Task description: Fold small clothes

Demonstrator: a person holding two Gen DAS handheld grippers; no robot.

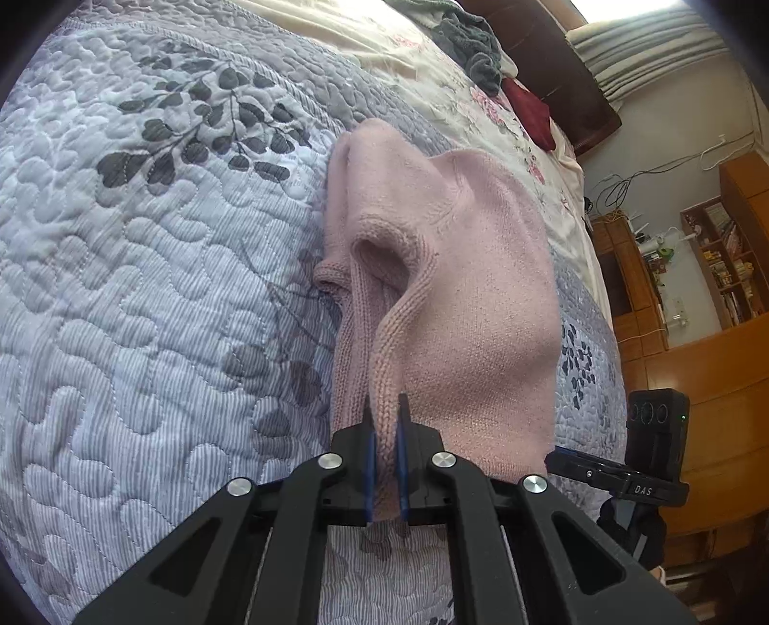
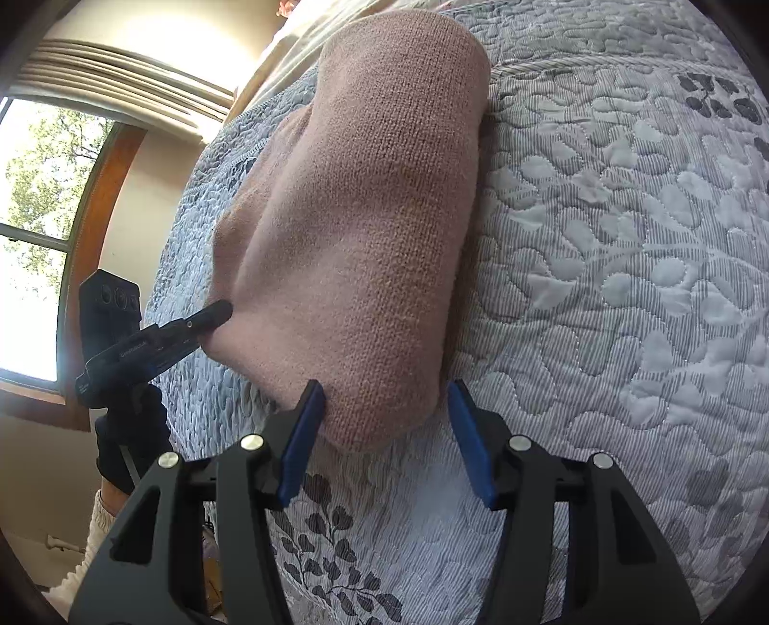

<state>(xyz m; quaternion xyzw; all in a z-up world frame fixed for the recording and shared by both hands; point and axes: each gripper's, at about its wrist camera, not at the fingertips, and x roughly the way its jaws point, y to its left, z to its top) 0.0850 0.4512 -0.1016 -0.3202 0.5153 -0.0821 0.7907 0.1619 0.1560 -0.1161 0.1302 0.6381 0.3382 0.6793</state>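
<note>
Lying garment: pink knit sweater, folded into a thick bundle on the quilted bedspread; it fills the centre of both wrist views.
Ribbed edge: a ribbed hem or cuff band runs from the middle of the left wrist view down to the lower centre, raised off the bundle in a loop.
Left gripper: blue pads pressed together on the ribbed band, knit pinched between them. In the right wrist view its black tip touches the bundle's left side, at centre left of the frame.
Right gripper: jaws spread wide, one blue pad touching the near end of the bundle, the other just beside it with nothing clamped.
Holding hand: a dark glove grips the left tool's handle, lower left of the right wrist view; a pale knit cuff shows below it.
Bed surround: floral sheet beyond the bedspread, upper centre; grey crumpled cloth and a dark red item lie on it by the dark headboard.
Room edge: wooden shelving at right of the left wrist view; window with wooden frame at left of the right wrist view.
Obstructions: each tool's black linkage covers the lower part of its own view.
</note>
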